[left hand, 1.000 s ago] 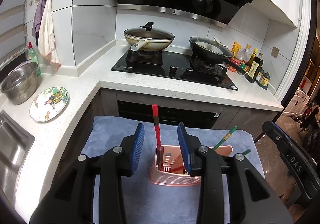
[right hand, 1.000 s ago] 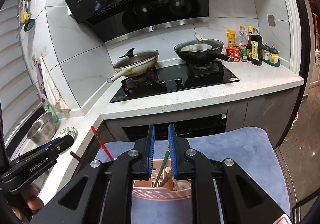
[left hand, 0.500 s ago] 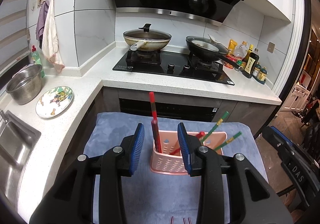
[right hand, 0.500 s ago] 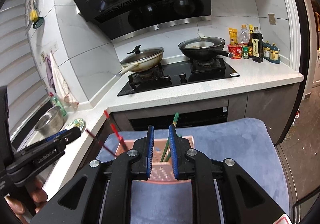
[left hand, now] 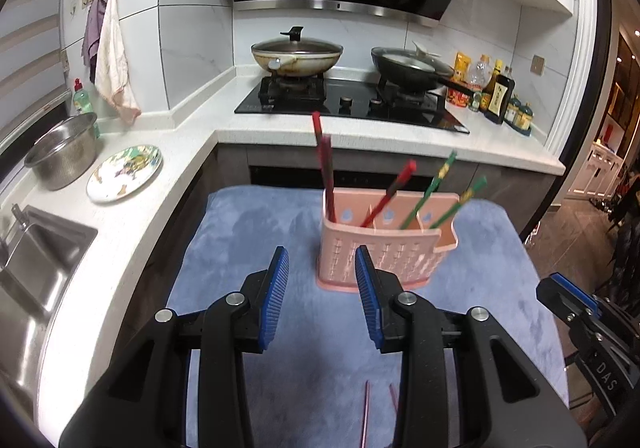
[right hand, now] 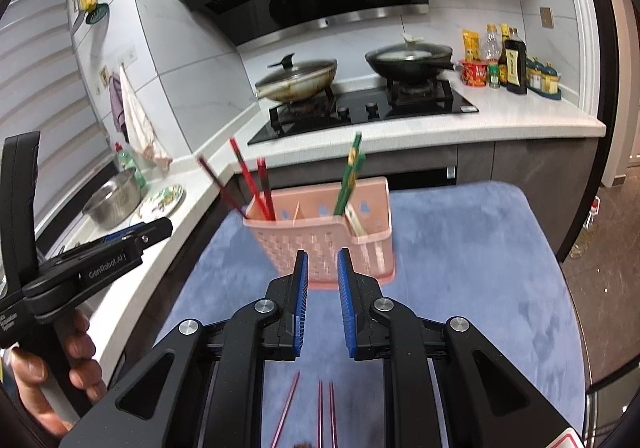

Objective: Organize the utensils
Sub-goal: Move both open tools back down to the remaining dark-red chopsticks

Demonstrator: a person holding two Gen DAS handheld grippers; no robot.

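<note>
A pink slotted utensil holder stands on the blue mat. Red chopsticks lean in its left part and green chopsticks in its right part. My left gripper is open and empty, pulled back in front of the holder. My right gripper is open with a narrow gap and empty, also short of the holder. Pink chopsticks lie on the mat beneath the grippers.
A white counter wraps the left and back, with a steel bowl, a patterned plate and a sink. The hob carries two pans. Bottles stand at the back right.
Both grippers have pulled back and away from the holder. The red and green chopsticks they were over now stand in the holder, clear of the fingers. The pink chopsticks have come into view.
</note>
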